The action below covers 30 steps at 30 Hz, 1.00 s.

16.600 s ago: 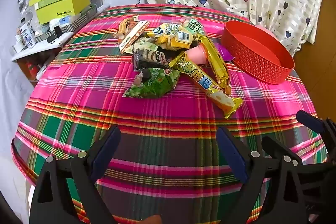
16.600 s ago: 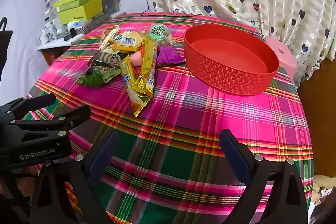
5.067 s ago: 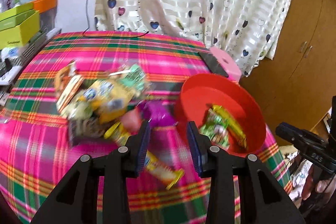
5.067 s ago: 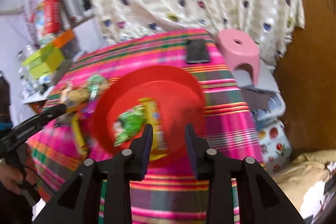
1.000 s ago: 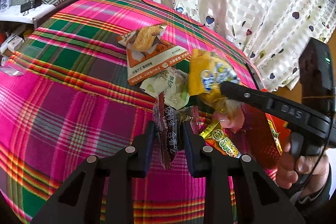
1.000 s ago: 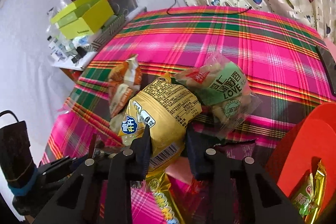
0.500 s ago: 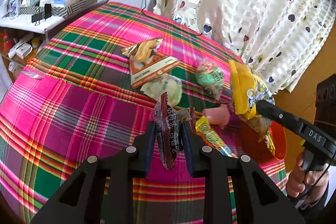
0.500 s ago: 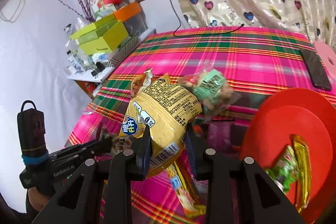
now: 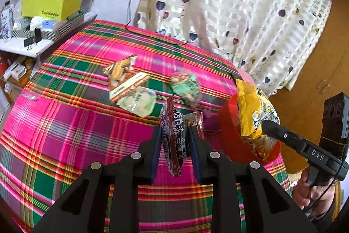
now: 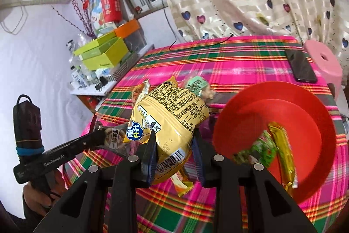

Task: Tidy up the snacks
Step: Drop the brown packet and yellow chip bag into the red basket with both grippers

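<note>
Since the frames of half a second ago we have carried both packets higher and further toward the red basket (image 10: 305,99): the yellow snack bag (image 10: 168,115) now hangs right beside the basket's near rim, where earlier it hung over the middle of the pile. Our right gripper (image 10: 174,158) has its fingers pinching the lower end of that yellow bag, which stands upright between them, off the surface (image 9: 65,123). Our left gripper (image 9: 175,152) has its fingers pinching a dark plum-candy packet (image 9: 177,134), also lifted clear of the plaid cloth. In the basket we can already see two items, a green packet (image 10: 259,150) and a gold wrapped bar (image 10: 281,147), so we judge the job roughly a third done. Two more are in the air and should go in next. Left on the surface are an orange-and-white biscuit packet (image 9: 124,78), a pale green packet (image 9: 139,99) touching it, a mint-green bag of nuts (image 9: 187,86) nearby, and a long yellow bar (image 10: 182,183) whose end shows below the yellow bag; something purple lies by the basket, but we cannot make it out. A phone (image 10: 301,67) lies at the far edge, which we take to be no part of the sorting.
</note>
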Each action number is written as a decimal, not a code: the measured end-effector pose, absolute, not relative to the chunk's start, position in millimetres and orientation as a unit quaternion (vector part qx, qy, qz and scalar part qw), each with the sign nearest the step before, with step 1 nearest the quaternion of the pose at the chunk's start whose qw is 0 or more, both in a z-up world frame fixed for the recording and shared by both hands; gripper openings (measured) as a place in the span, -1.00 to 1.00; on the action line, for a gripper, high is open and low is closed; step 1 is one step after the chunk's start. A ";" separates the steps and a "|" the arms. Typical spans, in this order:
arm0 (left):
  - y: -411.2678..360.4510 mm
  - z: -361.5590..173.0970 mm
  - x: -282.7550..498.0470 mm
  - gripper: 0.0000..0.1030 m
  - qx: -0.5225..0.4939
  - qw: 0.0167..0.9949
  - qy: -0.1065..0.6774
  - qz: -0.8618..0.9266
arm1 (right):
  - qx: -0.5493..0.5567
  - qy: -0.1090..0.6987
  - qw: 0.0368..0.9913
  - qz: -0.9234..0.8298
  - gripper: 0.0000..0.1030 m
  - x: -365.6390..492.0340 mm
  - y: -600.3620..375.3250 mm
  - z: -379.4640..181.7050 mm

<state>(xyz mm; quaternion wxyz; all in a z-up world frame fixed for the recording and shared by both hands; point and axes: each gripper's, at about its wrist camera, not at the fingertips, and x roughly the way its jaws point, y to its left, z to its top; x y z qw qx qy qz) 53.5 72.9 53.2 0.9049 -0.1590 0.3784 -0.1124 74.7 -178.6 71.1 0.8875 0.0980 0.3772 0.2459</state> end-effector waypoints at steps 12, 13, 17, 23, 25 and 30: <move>33.1 76.3 45.2 -0.50 -0.130 0.913 0.361 -0.138 | 0.099 0.356 0.901 0.227 -0.46 49.4 -207.6 86.1; 29.5 77.8 46.1 -0.50 -0.127 0.913 0.360 -0.141 | 0.099 0.355 0.902 0.226 -0.46 48.9 -209.4 87.0; 15.6 82.7 49.7 -0.50 -0.118 0.914 0.358 -0.154 | 0.101 0.351 0.906 0.216 -0.46 47.2 -220.0 89.0; -7.7 85.8 61.2 -0.50 -0.105 0.912 0.356 -0.177 | 0.110 0.352 0.911 0.185 -0.46 51.6 -248.3 85.7; -15.5 86.0 65.8 -0.50 -0.100 0.911 0.357 -0.184 | 0.117 0.353 0.913 0.166 -0.46 54.9 -263.3 83.2; -37.0 85.8 80.3 -0.49 -0.089 0.906 0.360 -0.202 | 0.132 0.369 0.912 0.119 -0.46 68.6 -298.2 68.7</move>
